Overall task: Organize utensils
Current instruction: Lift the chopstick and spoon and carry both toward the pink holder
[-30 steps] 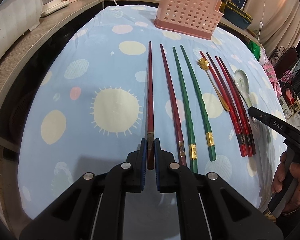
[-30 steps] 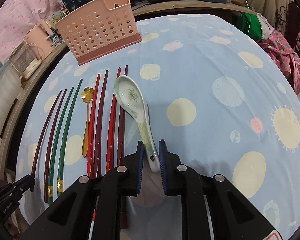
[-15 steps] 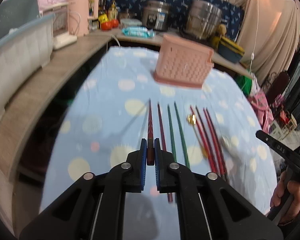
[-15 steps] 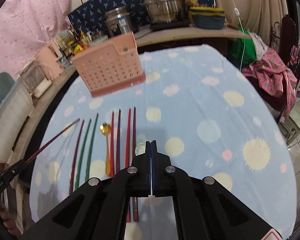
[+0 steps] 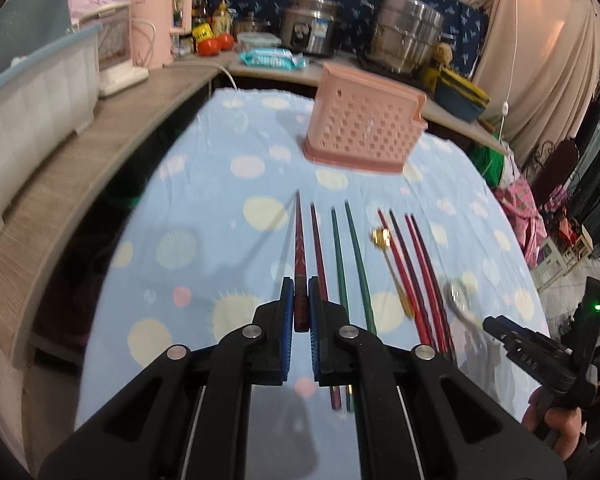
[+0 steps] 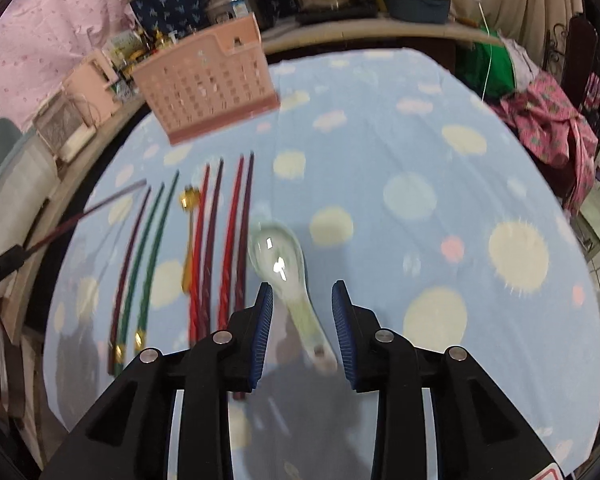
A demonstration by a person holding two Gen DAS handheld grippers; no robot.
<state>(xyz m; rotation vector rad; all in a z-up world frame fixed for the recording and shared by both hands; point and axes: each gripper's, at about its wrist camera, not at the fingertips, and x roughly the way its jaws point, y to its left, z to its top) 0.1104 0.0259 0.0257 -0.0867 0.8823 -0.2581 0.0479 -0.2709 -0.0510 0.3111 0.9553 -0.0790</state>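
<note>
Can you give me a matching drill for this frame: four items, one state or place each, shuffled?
Items:
1. dark red chopstick
2. ceramic spoon
3. pink basket
4. gold spoon

States:
A. lying between the open right gripper fingers
B. standing at the table's far end
C. clamped in the left gripper, tip off the cloth
D. flat among the chopsticks

Pairs: 1-C, 2-A, 3-B, 4-D

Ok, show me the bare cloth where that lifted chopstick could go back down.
Free: the cloth left of the held dark red chopstick, out to the table's edge; also right of the ceramic spoon. Crowded: the row from the chopsticks and gold spoon to that spoon, before the pink basket.
</note>
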